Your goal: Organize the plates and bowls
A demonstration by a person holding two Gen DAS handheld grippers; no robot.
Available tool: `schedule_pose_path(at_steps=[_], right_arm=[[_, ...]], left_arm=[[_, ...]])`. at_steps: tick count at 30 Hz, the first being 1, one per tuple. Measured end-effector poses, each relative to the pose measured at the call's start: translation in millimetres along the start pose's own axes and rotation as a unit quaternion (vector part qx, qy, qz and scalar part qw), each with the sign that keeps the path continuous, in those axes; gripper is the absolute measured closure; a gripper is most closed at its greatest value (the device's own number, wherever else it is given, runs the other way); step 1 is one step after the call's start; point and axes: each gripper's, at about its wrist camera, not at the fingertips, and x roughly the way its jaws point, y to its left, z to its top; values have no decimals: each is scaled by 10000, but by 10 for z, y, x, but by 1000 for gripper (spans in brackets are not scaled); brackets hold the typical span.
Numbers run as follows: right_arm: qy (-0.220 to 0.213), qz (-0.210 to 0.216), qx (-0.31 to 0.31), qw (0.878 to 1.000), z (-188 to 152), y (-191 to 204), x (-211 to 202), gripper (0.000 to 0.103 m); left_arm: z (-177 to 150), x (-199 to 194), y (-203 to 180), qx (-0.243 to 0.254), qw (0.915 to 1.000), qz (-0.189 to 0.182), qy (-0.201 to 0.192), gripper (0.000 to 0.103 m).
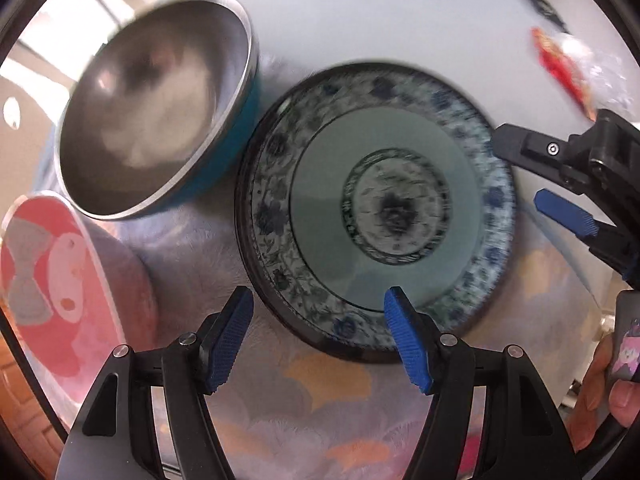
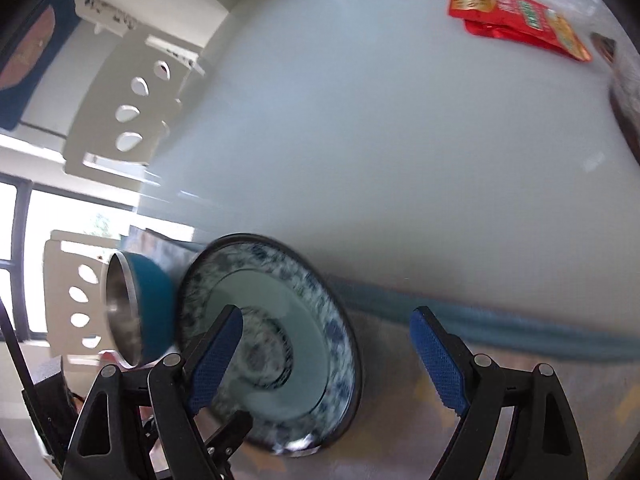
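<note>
Both tools hang open over the tabletop [image 2: 360, 120], gripping nothing. The left tool [image 1: 320, 340] points straight down, its blue pads set apart astride the near rim of the blue-patterned plate [image 1: 380, 208], one pad over the plate's inside, the other over the flowered cloth [image 1: 300, 420]; contact cannot be told. The right tool [image 2: 324, 360] stands wider, its left pad in front of the same plate, its right pad over bare cloth. That plate lies flat on the cloth. Just beside it, touching or nearly so, sits a steel bowl with a teal outside [image 1: 156, 120]. A pink cartoon plate [image 1: 52, 280] lies apart at the left. Red snack packets [image 2: 516, 20] lie far across the tabletop.
</note>
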Motion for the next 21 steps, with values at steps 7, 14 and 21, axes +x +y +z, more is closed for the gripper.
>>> schedule_pose_path(at_steps=[7, 14, 21], right_arm=[[204, -127, -362, 9991, 106, 85, 311, 33], [498, -278, -911, 9942, 99, 297, 429, 35], [831, -222, -941, 9918, -165, 236, 223, 34]], left_arm=[[127, 101, 18, -163, 9998, -51, -82, 35], [236, 145, -22, 188, 9996, -171, -105, 35], [-51, 169, -103, 736, 9966, -335, 165, 36]])
